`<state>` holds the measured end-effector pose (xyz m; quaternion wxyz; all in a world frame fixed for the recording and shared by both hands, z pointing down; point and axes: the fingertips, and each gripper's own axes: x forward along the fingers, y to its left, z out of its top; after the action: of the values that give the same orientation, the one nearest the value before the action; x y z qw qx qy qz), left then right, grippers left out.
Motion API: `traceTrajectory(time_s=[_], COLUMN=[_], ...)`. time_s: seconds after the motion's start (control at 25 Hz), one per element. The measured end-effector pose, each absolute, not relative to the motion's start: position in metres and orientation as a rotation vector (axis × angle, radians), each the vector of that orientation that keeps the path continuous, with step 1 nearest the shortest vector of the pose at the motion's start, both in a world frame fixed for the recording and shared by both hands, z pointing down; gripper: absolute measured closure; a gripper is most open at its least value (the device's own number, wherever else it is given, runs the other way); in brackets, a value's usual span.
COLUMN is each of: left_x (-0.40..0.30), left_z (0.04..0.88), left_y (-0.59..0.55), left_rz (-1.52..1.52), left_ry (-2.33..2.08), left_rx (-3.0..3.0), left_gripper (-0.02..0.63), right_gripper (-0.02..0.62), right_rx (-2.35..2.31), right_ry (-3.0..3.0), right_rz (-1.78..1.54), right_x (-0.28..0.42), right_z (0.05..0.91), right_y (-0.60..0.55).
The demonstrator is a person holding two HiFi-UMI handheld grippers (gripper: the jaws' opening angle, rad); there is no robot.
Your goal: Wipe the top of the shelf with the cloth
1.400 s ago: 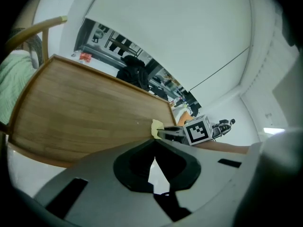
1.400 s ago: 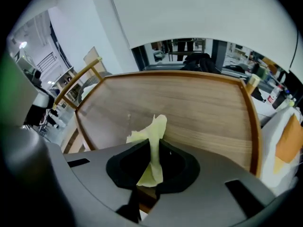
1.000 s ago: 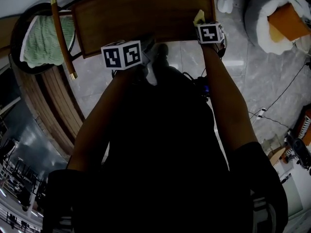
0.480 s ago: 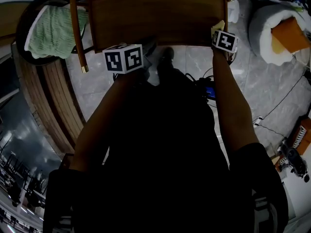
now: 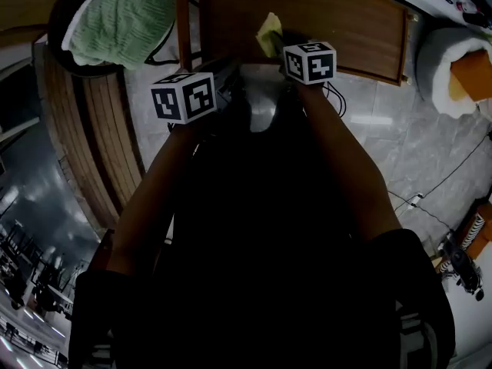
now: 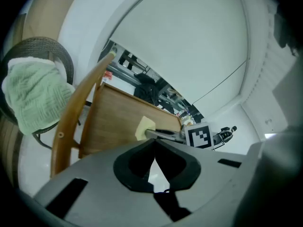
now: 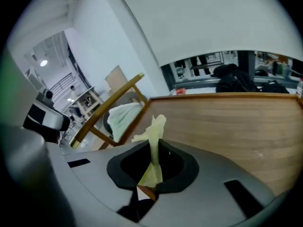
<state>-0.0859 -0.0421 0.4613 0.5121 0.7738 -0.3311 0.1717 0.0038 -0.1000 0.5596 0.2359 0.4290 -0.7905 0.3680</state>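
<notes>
Wooden shelf top (image 5: 346,21) spreads ahead of the right gripper (image 7: 151,148), which pinches a crumpled, pale yellow cloth (image 7: 155,126). The left gripper (image 6: 154,143) is pressed together, empty.

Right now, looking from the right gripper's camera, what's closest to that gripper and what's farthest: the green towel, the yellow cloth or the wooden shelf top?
1. Yellow cloth: pinched in the right gripper itself, in the middle of the view.
2. Wooden shelf top: just ahead, spreading to the right.
3. Green towel: farthest, past the shelf's left edge.
</notes>
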Motion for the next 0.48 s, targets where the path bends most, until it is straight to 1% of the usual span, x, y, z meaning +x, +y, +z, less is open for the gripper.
traceTrajectory(time_s=[0.12, 0.24, 0.36, 0.48], left_x=[-0.120, -0.152, -0.171, -0.181], left_z=[0.467, 0.472, 0.477, 0.478], left_y=[-0.033, -0.024, -0.020, -0.016], left_rz=[0.401, 0.397, 0.395, 0.407], left_ry=[-0.815, -0.835, -0.841, -0.843], left_rx=[1.830, 1.808, 1.793, 1.785], left_gripper=[0.594, 0.594, 0.594, 0.594], right_gripper=[0.548, 0.548, 0.548, 0.548], right_rx=[1.015, 0.870, 0.764, 0.682], right_ry=[-2.201, -2.183, -2.119, -2.052], right_rz=[0.951, 0.817, 0.684, 0.593], right_x=[-0.074, -0.134, -0.165, -0.173], right_z=[0.573, 0.589, 0.608, 0.622], right_y=[-0.097, -0.087, -0.077, -0.069])
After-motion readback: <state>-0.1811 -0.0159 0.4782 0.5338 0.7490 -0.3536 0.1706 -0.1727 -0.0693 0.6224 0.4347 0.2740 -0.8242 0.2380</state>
